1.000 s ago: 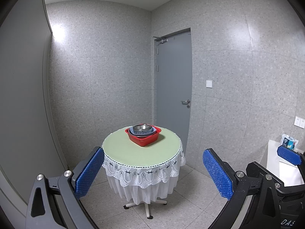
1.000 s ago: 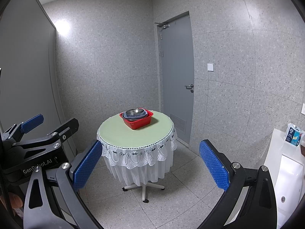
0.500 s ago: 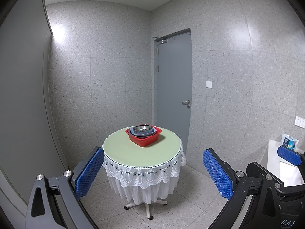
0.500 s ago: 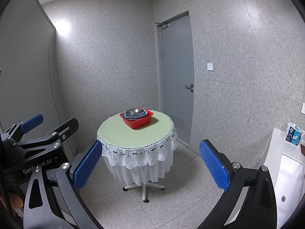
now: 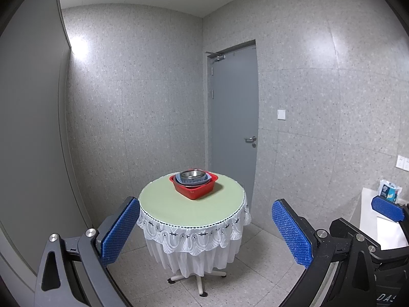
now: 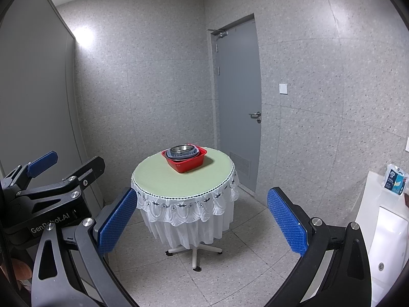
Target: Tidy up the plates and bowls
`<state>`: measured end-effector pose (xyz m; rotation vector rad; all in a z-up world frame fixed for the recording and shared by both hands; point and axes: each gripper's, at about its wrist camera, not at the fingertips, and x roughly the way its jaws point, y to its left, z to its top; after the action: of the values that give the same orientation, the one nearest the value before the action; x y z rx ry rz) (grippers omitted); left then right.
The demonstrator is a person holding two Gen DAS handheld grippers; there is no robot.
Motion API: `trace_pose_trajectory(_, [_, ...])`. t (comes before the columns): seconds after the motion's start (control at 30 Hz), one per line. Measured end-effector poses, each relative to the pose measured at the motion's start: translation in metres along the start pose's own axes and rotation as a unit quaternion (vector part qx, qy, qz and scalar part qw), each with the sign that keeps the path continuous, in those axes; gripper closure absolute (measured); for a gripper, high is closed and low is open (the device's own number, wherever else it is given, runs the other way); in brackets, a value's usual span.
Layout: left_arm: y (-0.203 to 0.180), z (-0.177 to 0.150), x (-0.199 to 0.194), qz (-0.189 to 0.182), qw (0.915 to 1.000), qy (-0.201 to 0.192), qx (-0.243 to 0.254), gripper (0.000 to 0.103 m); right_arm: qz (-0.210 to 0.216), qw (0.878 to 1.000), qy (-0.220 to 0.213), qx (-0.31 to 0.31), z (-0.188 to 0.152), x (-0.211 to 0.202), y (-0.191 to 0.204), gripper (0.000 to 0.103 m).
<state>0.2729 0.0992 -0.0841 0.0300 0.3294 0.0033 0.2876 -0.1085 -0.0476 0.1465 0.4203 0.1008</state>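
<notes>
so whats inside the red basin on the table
Nested in the red basin sit a blue dish and, on top, a metal bowl. Anything beneath them is covered.

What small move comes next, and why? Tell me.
Probably walk both grippers forward to the round table. The red basin with the stacked dishes and metal bowl sits far beyond the left gripper and right gripper; both have their jaws wide apart, holding nothing, with floor in between.
</notes>
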Motion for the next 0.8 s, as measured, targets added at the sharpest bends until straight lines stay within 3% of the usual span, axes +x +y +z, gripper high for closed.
trace_pose_trajectory(0.8, [-0.014, -0.001, -0.001, 0.011, 0.9999, 0.004, 0.007, 0.001, 0.001, 1.0, 0.003, 0.014, -0.005, 0.002, -0.008, 0.0])
